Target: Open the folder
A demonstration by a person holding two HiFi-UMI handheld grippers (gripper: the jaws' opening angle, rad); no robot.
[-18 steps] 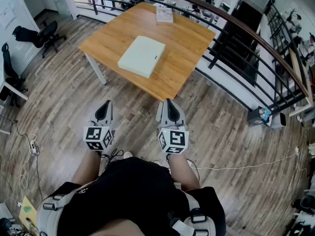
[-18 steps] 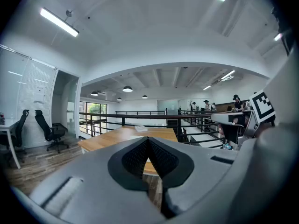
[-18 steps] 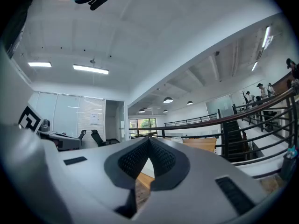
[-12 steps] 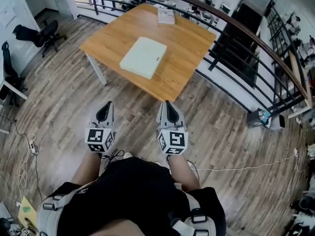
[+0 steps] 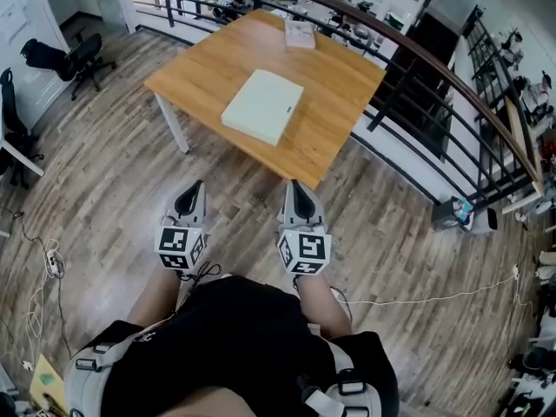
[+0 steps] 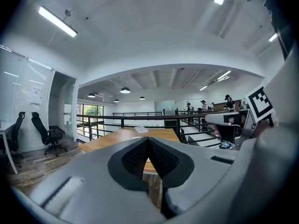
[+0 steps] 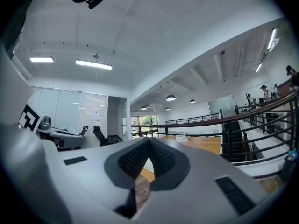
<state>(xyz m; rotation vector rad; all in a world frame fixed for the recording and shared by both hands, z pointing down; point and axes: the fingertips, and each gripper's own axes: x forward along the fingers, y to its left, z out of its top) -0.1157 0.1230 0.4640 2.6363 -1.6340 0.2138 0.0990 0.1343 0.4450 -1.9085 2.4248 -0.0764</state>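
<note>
– Folder (image 5: 262, 106), where is it?
– Flat and closed, about mid-bench (image 5: 339, 76), slightly toward the near edge.
– Tools?
– Left tool (image 5: 192, 185) and right tool (image 5: 295, 184): jaws pressed together on nothing, side by side over the wooden floor (image 5: 113, 172), well short of the bench.

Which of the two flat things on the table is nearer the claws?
The big pale folder in the middle; the small booklet lies at the far edge.
</note>
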